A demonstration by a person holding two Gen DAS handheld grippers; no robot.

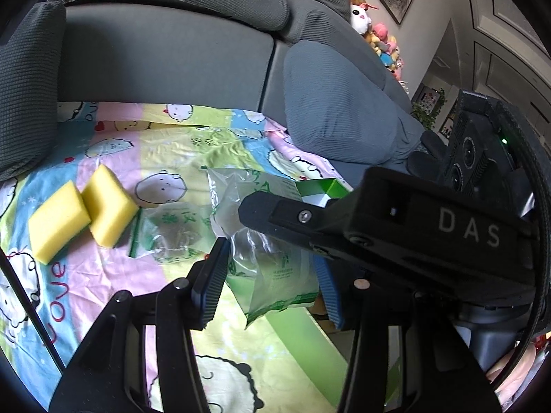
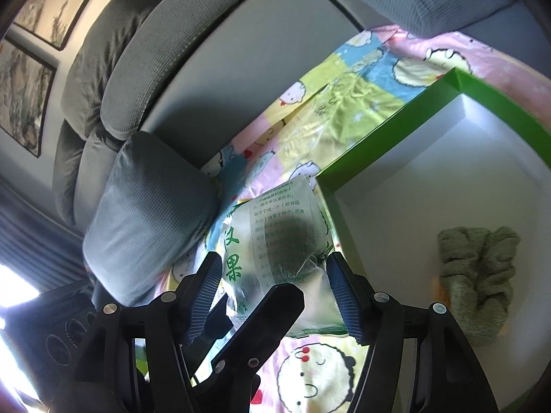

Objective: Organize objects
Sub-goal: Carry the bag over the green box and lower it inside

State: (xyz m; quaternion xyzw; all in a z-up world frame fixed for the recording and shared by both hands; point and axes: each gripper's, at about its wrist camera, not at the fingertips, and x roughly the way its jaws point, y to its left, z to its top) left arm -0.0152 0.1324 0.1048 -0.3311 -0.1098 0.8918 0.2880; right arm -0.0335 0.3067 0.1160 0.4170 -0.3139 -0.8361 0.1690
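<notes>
Clear crinkled plastic bag [image 2: 275, 237] bears green Chinese print.

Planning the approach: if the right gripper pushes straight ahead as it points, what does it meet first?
Most likely the clear printed bag lying between the right gripper fingers; beyond it is the cartoon sheet. Depth is uncertain.

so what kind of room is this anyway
Most likely a home living room: a grey sofa with loose cushions, covered by a cartoon-print sheet, a pile of plush toys on its far end, and framed paintings on the wall.
</notes>
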